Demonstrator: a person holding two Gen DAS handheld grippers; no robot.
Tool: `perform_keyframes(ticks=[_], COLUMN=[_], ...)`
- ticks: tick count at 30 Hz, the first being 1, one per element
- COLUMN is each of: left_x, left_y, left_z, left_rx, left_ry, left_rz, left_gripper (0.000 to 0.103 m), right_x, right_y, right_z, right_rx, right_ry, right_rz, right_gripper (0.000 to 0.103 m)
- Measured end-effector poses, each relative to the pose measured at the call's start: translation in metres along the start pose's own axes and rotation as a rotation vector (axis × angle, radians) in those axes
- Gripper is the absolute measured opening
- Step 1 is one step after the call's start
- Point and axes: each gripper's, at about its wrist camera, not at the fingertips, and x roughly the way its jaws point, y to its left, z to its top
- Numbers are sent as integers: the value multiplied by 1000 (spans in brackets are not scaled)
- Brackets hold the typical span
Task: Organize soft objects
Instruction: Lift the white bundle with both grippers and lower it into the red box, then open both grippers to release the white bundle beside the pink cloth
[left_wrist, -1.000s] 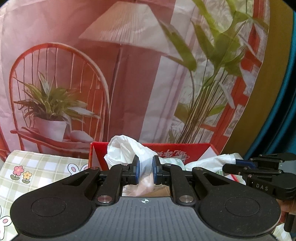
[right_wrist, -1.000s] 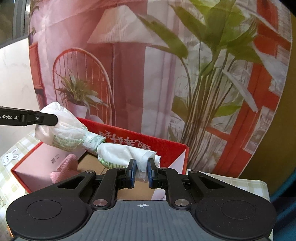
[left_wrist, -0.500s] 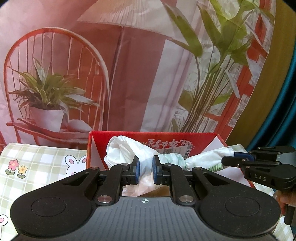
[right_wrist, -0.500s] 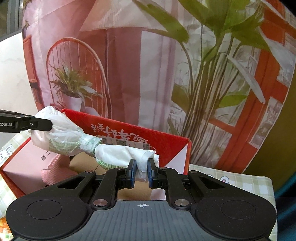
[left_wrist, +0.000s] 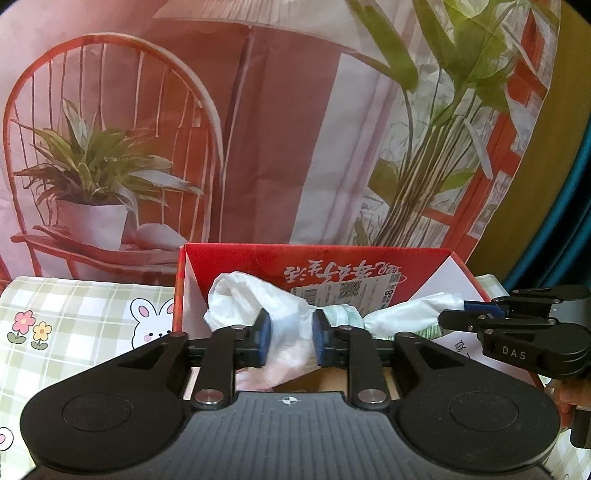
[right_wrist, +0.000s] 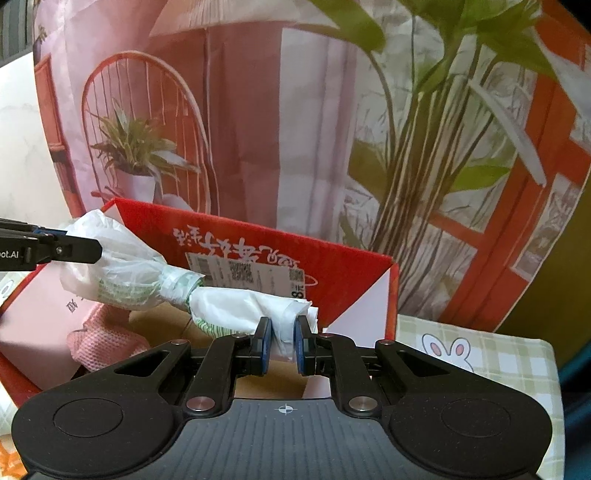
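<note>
Plastic bag (left_wrist: 255, 299) between just-opening left tool (left_wrist: 290, 341); right tool (right_wrist: 282, 343) pinching.

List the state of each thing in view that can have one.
Left hand-held gripper: jaws just opening, bag end loose between them.
Right hand-held gripper: shut on plastic bag.
Plastic bag: twisted, stretched over box.
Red box: open.
Pink cloth: crumpled inside box.

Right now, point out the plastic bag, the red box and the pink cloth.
plastic bag (right_wrist: 236, 306): right wrist view, white twisted half near the jaws.
red box (right_wrist: 343, 273): right wrist view, inner back wall.
pink cloth (right_wrist: 107, 339): right wrist view, bunched middle.
</note>
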Motion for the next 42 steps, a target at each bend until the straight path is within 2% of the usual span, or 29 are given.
perform_keyframes(ticks=[3,5,8,10,13,23,25,28,29,35,42], left_x=[1,0,-3,-7,-16,-59,-70,-85,-90,-119,-151], left_y=[0,-2,-5,-7,-9,-16,-19,-24,-26,-37,-42], left_z=[-1,-2,-1,-1,-1,-6,-8,-11,-13,-32,-74], left_rx=[6,17,32,42,56,99,108,112,110,116,125], left_ry=[0,-2,-8,-15,-28,-58,-64,-78,-83,-83,-72], left_rz=[-1,-1,-8,-5,1,29,31,26,26,16,27], left_gripper=[45,51,55,62,68,81,88,101,102,103,103], right_x=[5,7,5,2,-7,-44,-53,-69,-73,-101,-133], right_y=[0,2,4,7,11,24,26,26,26,26,34], right_z=[0,0,-1,0,0,-7,-10,-14,-15,-29,-62], right_rx=[-7,-16,-26,-33,-50,-53,-41,-13,-1,50,86], right_ry=[15,30,21,7,-17,-60,-73,-99,-106,-122,-138], right_rz=[4,7,2,-10,-21,-15,-19,-12,-9,3,25], right_gripper=[13,18,28,40,52,74,87,100,102,103,103])
